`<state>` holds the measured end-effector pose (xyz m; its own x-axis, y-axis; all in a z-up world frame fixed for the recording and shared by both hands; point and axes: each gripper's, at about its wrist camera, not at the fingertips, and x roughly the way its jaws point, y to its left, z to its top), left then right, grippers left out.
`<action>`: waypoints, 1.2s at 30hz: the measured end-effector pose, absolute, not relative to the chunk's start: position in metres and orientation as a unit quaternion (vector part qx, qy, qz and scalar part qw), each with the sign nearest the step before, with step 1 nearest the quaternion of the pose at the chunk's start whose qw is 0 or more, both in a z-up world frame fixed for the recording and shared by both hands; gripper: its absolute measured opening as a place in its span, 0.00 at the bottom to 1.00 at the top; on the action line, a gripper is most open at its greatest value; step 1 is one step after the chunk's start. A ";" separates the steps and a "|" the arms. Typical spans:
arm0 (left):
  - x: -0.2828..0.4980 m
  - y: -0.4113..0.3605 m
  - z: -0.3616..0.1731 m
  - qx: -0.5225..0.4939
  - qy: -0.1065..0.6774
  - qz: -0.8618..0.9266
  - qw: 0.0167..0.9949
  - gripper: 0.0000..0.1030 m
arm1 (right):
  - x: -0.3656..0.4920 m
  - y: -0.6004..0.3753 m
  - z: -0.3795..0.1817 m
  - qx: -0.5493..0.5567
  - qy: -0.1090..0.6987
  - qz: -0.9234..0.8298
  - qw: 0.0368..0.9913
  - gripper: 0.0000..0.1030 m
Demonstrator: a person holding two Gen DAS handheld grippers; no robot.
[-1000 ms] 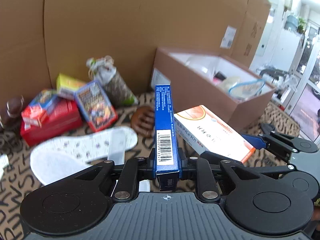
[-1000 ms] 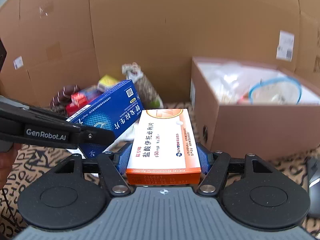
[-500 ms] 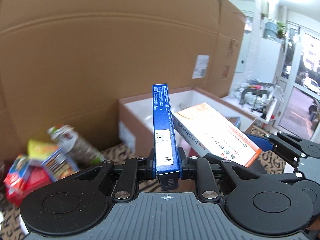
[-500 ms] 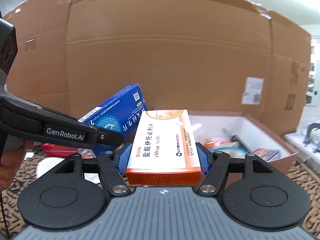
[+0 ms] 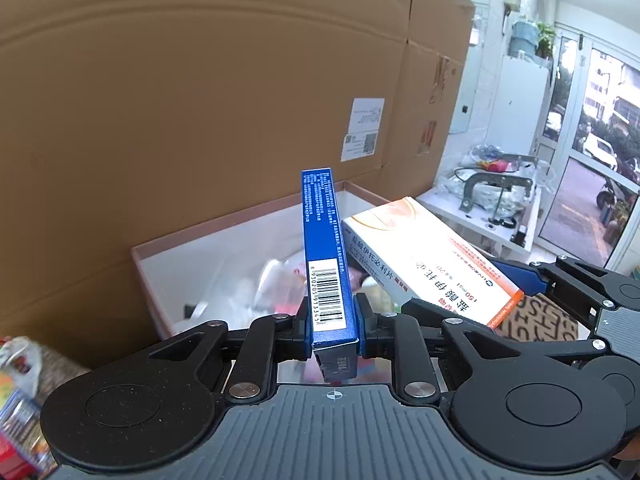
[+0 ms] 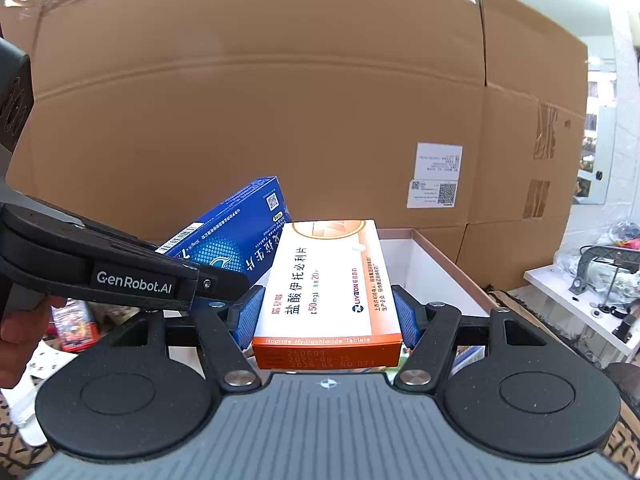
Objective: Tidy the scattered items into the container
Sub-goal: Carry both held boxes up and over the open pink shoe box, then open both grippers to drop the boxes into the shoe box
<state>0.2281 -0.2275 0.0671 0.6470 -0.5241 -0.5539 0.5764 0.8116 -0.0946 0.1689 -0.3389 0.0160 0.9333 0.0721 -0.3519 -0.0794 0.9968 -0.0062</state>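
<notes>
While both grippers hang over the open box [image 5: 256,236], each one has a pack clamped in it. The left gripper [image 5: 333,320] has its jaws squeezed nearly together on a thin blue pack [image 5: 326,264], gripping it by the narrow edges so it stands on edge with the barcode side facing the camera. It pokes up and forward, right above the white inside of the box. The right gripper [image 6: 327,316] has its jaws about halfway apart, blue pads pressed flat on both long sides of a wider orange-and-white pack [image 6: 328,280], which lies face up with the printed top showing. From the left camera, that orange pack [image 5: 424,256] sits just beside the blue one, to its right and tilted, also over the box.

From the right camera, the blue pack [image 6: 236,236] shows its broad face, angled, just left of the orange one and partly behind the left gripper's black arm. A hand [image 6: 24,332] is wrapped round that gripper's handle at the left edge.

The box already has stuff in it: plastic bags and some pinkish bits, too blurry to name. It sits right up against a big cardboard wall [image 5: 200,100]. A few leftover items are at the far lower left on a patterned cloth, a red pack [image 6: 76,328] among them.
</notes>
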 end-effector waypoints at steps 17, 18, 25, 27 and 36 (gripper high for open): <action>0.269 -0.213 0.065 0.003 0.246 -0.282 0.927 0.99 | 0.227 -0.375 0.004 0.019 0.191 0.007 0.981 0.93; 0.263 -0.206 0.067 0.000 0.245 -0.281 0.928 0.99 | 0.221 -0.375 0.006 0.028 0.191 0.003 0.981 0.93; 0.208 -0.153 0.066 -0.054 0.262 -0.283 0.921 1.00 | 0.170 -0.361 0.025 0.069 0.155 0.022 0.985 0.97; 0.192 -0.142 0.060 -0.059 0.271 -0.279 0.919 1.00 | 0.156 -0.351 0.031 0.072 0.144 0.041 0.986 0.98; 0.122 -0.071 0.027 -0.088 0.297 -0.218 0.925 1.00 | 0.103 -0.295 0.039 0.034 0.134 0.094 0.986 0.99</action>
<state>0.1222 -0.0711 0.0274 0.7282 -0.4552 -0.5124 0.3509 0.8898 -0.2917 0.1031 -0.2950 0.0386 0.9466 0.1945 -0.2570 -0.1762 0.9800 0.0925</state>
